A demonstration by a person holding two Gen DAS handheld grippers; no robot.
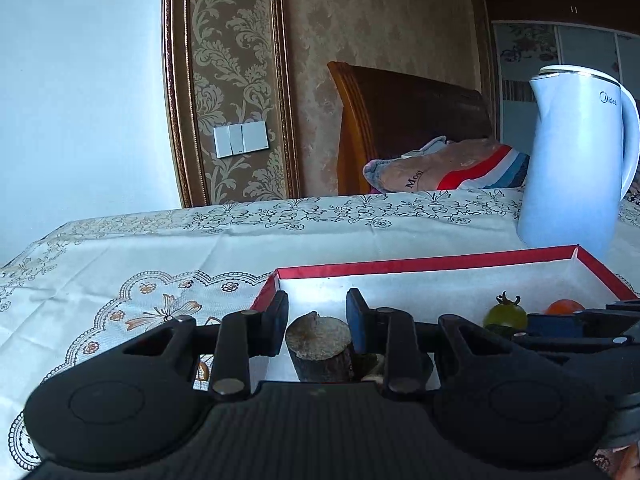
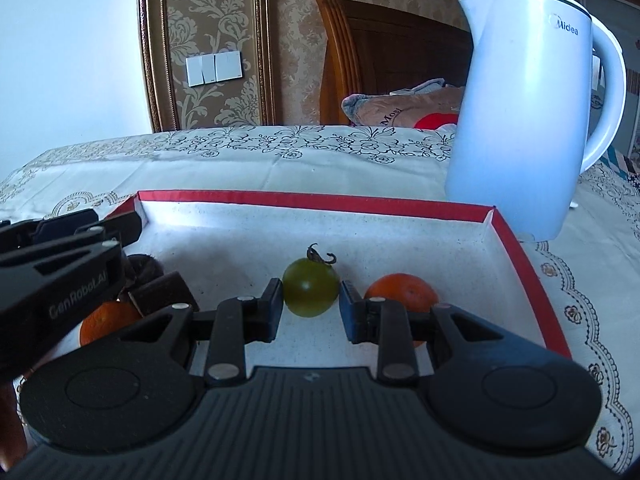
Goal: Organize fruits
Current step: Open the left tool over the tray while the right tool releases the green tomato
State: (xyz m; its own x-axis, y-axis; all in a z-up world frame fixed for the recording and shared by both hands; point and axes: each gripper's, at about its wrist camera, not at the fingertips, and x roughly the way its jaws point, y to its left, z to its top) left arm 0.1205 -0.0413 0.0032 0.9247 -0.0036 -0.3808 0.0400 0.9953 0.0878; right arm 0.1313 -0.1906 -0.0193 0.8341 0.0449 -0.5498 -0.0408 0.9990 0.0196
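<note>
Fruit already sits in the red-rimmed tray (image 2: pixel 516 236): a green tomato (image 2: pixel 310 287), an orange (image 2: pixel 402 292) beside it and another orange (image 2: pixel 105 320) at the near left. Your right gripper (image 2: pixel 310 312) is clamped on the green tomato, which rests on the tray floor. Your left gripper (image 1: pixel 318 320) is clamped on a brown stem-like stub (image 1: pixel 319 342) at the tray's left end. You seem well along; what remains outside the tray, I cannot tell.
</note>
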